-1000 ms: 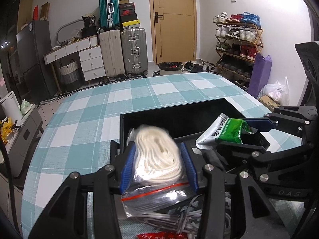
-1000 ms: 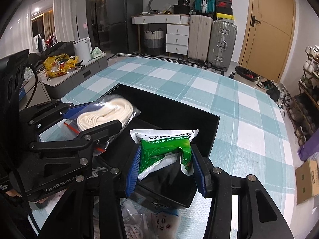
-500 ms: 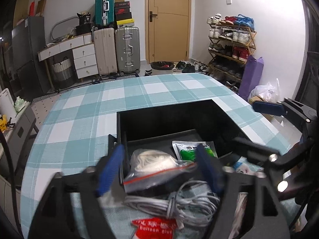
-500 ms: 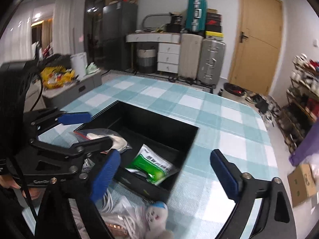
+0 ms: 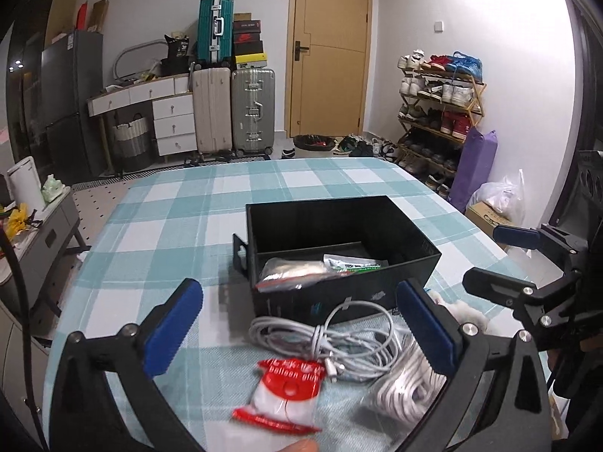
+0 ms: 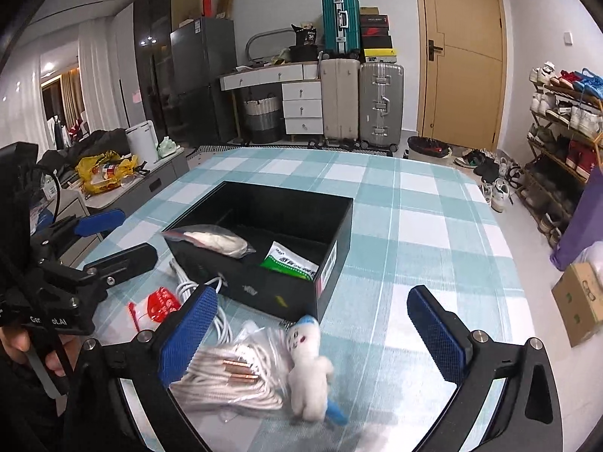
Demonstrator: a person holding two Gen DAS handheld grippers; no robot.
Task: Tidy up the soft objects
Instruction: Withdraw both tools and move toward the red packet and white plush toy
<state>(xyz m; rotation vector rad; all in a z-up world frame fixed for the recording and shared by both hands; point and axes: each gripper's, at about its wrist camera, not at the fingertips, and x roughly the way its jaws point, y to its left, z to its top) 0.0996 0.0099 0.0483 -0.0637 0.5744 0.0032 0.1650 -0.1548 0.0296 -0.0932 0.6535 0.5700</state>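
A black box (image 5: 339, 293) (image 6: 264, 293) stands on the checked tablecloth. Inside it lie a zip bag of white rope (image 5: 290, 269) (image 6: 218, 241) and a green packet (image 5: 354, 263) (image 6: 292, 263). My left gripper (image 5: 299, 329) hangs in front of the box, jaws opening, nothing pressed between them; a white cable bundle (image 5: 339, 335) and a red glue packet (image 5: 286, 395) lie on the cloth below. My right gripper (image 6: 312, 339) is also opening and holds nothing, above a white plush toy (image 6: 311, 369) and a bagged white cord (image 6: 233, 373).
The tablecloth (image 6: 414, 233) spreads bare beyond and right of the box. A person's hand (image 6: 15, 342) grips the left tool's handle. Suitcases (image 5: 230, 109), a door and a shoe rack (image 5: 441, 105) stand across the room. A cardboard box (image 6: 580, 301) sits on the floor right of the table.
Both grippers let go: the rope bag and the green packet dropped into the black box. Both jaws spread wide and both hands drew back from the box, bringing the loose items in front into view.
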